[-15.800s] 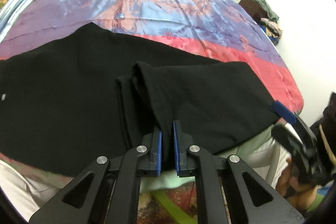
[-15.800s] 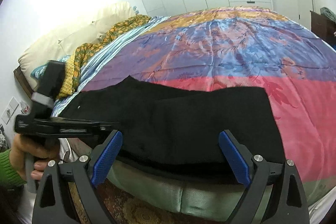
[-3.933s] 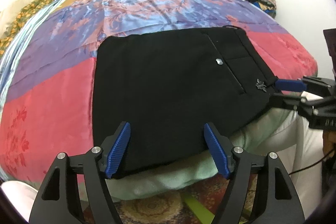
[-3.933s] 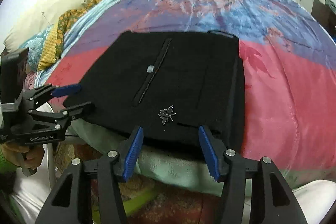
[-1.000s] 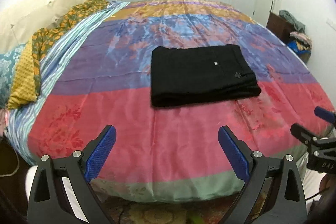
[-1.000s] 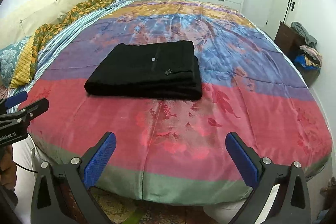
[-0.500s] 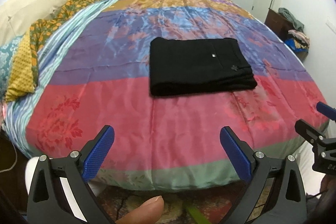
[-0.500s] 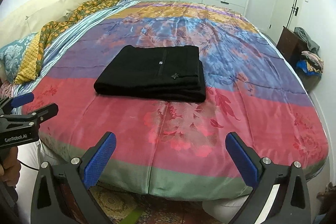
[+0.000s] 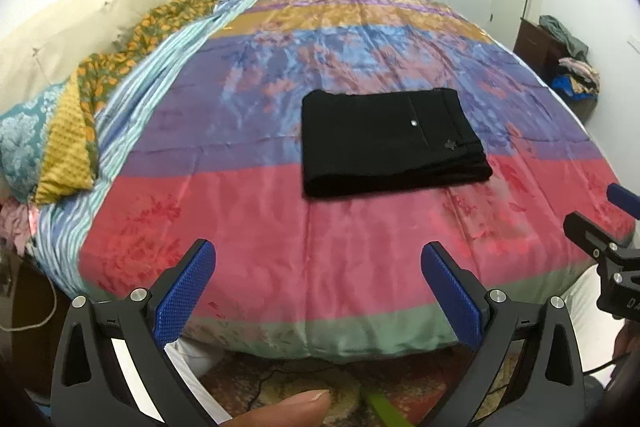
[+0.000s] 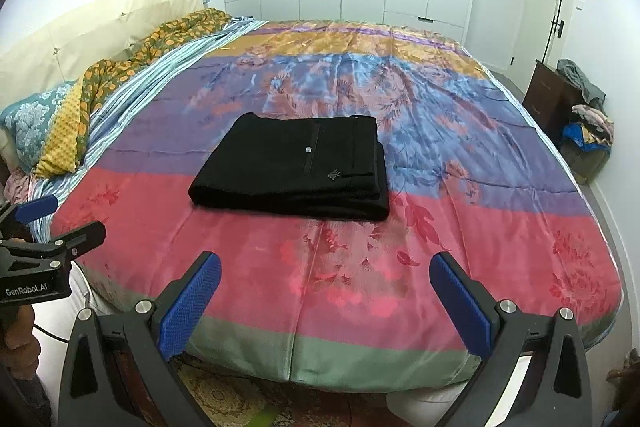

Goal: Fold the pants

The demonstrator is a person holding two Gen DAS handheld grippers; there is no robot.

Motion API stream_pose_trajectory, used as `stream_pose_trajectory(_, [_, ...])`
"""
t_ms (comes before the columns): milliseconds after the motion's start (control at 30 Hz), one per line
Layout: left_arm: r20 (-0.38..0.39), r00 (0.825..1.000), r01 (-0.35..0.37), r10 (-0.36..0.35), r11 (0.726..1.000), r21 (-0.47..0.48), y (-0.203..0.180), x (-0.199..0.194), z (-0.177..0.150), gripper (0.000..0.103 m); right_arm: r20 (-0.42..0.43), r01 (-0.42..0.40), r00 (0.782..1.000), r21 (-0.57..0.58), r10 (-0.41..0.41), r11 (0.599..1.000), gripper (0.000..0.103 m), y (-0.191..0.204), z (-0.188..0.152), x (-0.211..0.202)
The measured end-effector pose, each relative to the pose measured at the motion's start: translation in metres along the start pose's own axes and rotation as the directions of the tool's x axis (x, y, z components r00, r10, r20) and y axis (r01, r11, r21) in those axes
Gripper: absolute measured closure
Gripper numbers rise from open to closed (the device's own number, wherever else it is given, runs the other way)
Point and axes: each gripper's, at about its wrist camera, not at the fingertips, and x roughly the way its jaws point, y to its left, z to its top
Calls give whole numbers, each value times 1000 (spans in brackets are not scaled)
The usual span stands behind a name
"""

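Both grippers have drawn back past the bed's foot edge since a second ago. One pair of folded black fabric pants [image 9: 390,141] lies flat near the middle of the multicoloured satin bedspread [image 9: 248,227], long axis across the bed, waistband towards the right edge. Bare cover surrounds it on every side. Left gripper [image 9: 318,287] and right gripper [image 10: 326,301] hold nothing, blue pads spread wide, well apart from the pants. Two pillows [image 9: 48,131] rest at left.
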Motion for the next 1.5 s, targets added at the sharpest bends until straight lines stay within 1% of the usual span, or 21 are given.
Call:
stream_pose_trajectory(100, [-7,1000,4,-4,1000,-11,2,0,2,1,-18,0,1000,-7,0,1000,0,0,-1,0])
stream_pose_trajectory(200, [-6,1000,-24,24,1000,6,-1,-1,1,1,-31,-1,1000,-11,0,1000,0,0,-1,-1])
stream_pose_trajectory(333, [-30,1000,-1,1,1000,7,-1,0,2,1,-35,-4,999,-15,3,1000,0,1,1,-6])
stream_pose_trajectory(433, [-37,999,-17,18,1000,25,-3,-1,1,1,-34,-4,999,-25,3,1000,0,3,4,-8])
stream_pose_trajectory(633, [-39,999,-10,11,999,37,-6,-5,0,1,-50,-8,999,-49,5,999,0,10,4,-9])
stream_pose_trajectory(800, [-57,998,-13,15,999,38,-7,-1,-2,1,-66,-9,998,-63,5,998,0,13,2,-7])
stream_pose_trajectory(1033, [-63,998,13,-11,1000,23,-4,-1,-2,2,-76,-10,997,-58,6,998,0,11,-2,-6])
stream_pose_trajectory(1367, [-44,998,38,-38,999,7,-4,-6,2,2,-50,0,999,-55,-3,999,0,10,0,-10])
stream_pose_trajectory(1500, [-40,999,37,-37,999,12,-5,-6,2,2,-44,5,999,-55,-8,998,0,11,0,-12])
